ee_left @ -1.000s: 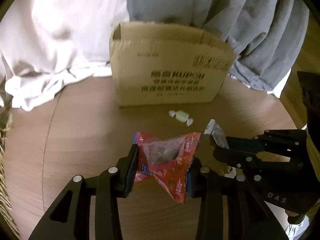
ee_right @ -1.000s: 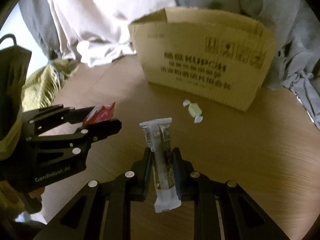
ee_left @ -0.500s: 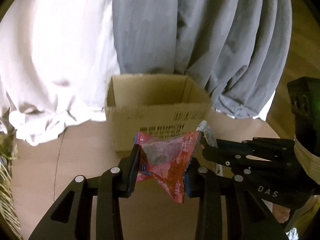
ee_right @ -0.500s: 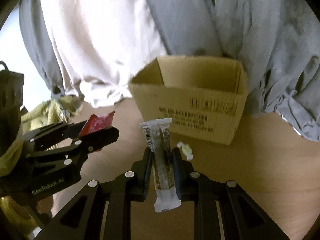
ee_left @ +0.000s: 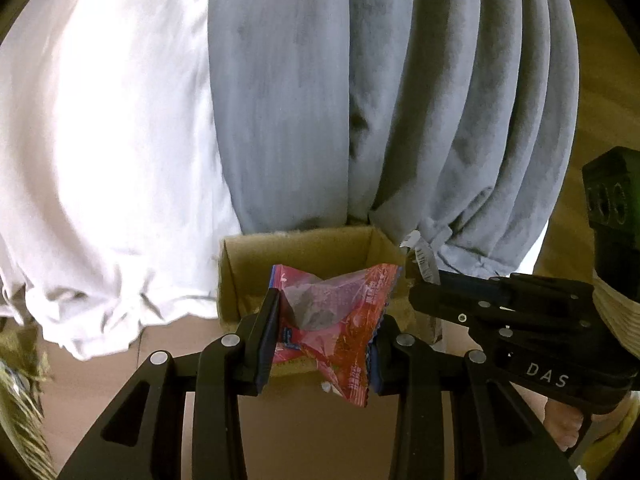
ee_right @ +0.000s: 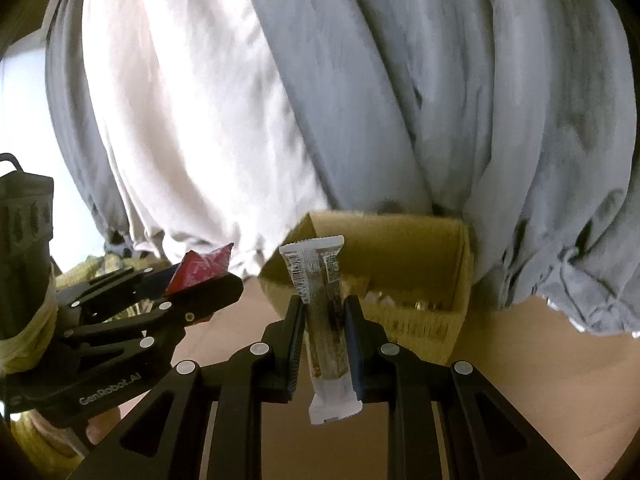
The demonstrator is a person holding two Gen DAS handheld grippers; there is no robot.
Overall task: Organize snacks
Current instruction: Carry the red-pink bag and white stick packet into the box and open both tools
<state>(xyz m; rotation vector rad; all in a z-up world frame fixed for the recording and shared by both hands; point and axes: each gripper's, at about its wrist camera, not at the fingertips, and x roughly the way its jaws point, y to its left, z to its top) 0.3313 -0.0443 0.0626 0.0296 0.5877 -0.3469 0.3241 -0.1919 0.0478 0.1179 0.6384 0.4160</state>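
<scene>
My left gripper [ee_left: 326, 320] is shut on a red snack packet [ee_left: 336, 320] with a clear window, held in the air in front of the open cardboard box [ee_left: 304, 244]. My right gripper [ee_right: 324, 320] is shut on a long snack bar [ee_right: 324, 320] in a clear and white wrapper, held upright before the same cardboard box [ee_right: 400, 232]. Several small wrapped snacks lie inside the box at its bottom. Each gripper shows in the other's view: the right gripper [ee_left: 420, 276] beside the box, the left gripper [ee_right: 200, 280] with the red packet [ee_right: 200, 270].
The box stands at the far side of a round wooden table [ee_right: 520, 368]. Behind it hang a grey cloth [ee_left: 400, 100] and a white cloth [ee_left: 100, 140]. A yellowish woven thing [ee_left: 20, 380] lies at the table's left edge.
Both grippers have risen with their snacks and tipped up, so the box now sits low in view and shows its inside. The small green candy on the table is no longer in view.
</scene>
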